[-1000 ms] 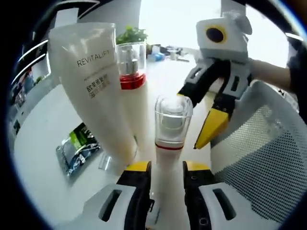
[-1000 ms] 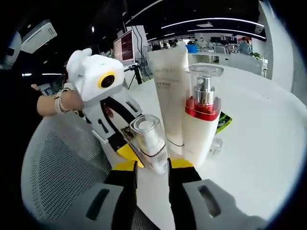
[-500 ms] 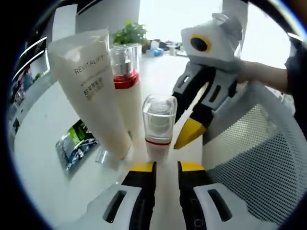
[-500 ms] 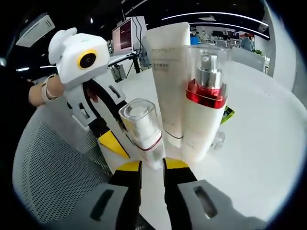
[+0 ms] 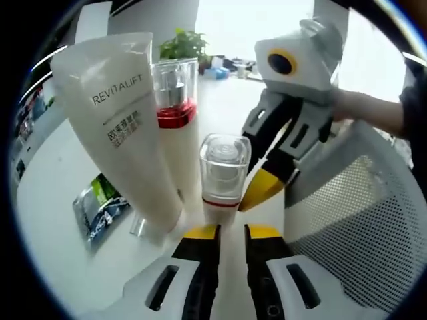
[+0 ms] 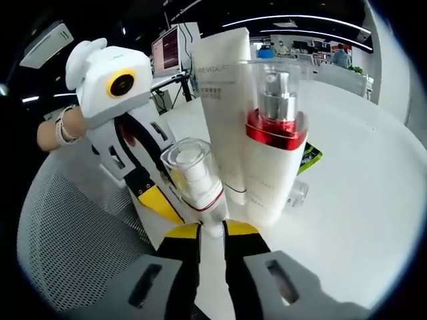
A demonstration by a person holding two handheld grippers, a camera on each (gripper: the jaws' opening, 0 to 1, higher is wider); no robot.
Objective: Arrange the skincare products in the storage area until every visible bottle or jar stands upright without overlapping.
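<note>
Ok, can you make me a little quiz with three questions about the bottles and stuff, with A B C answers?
1. Where is the small white bottle with the clear cap?
A. Lying in the mesh basket
B. Standing on the white table, just ahead of the left gripper
C. On top of the tube

2. What colour is the band on the tall white pump bottle?
A. Red
B. Blue
C. Green

3. How does the big white REVITALIFT tube stand?
A. Flat on its side
B. Hanging from a gripper
C. On end, leaning

Answers: 1 B, its base rests on the table past the yellow jaw tips. 2 A, a red collar sits under its clear cap. 3 C, its narrow end is down and it tilts.
</note>
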